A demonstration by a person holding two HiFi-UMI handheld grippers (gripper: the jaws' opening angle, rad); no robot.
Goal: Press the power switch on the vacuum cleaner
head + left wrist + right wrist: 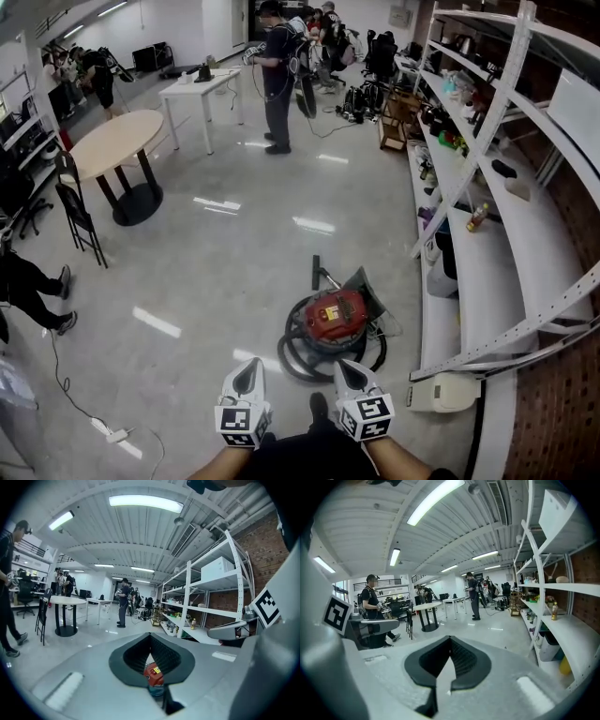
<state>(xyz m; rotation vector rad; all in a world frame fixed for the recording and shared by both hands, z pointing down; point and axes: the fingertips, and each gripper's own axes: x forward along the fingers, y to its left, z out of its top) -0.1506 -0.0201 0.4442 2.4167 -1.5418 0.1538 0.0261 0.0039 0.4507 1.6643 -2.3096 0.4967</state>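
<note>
The red vacuum cleaner (334,314) sits on the glossy floor just ahead of me, its black hose (298,356) coiled around it and a black floor nozzle (316,271) lying behind it. My left gripper (248,367) and right gripper (350,367) hang side by side at the near side of the vacuum, above the hose and apart from it. Both have their jaws together with nothing held. In the left gripper view the vacuum cleaner (153,674) shows red through the slit of the left gripper (151,654). The right gripper (449,662) looks along bare floor.
White metal shelving (487,272) full of small items runs along the right, with a white appliance (441,394) at its foot. A round table (112,141), black chairs (80,220), a white table (202,89) and several people (277,75) are farther off. A power strip (108,433) lies left.
</note>
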